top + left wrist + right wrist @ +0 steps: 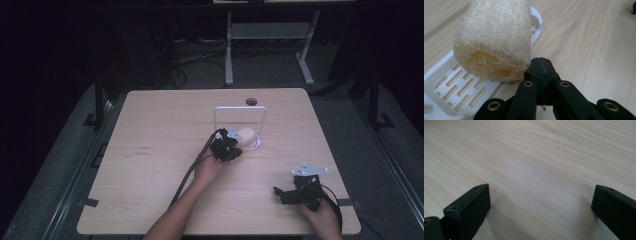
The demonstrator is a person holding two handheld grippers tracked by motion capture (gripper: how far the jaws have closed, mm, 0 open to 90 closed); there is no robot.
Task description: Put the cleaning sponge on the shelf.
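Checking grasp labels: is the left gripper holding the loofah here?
No, the left gripper is shut beside the loofah, which lies on the white tray.

no readable text, no labels, no brands, no numbers anywhere

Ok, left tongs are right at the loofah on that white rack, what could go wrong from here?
The left tongs are shut, tips beside the loofah, gripping nothing; pushing forward could roll it off the white slotted tray. The tray looks light, so a nudge may slide it and its wire frame across the table.
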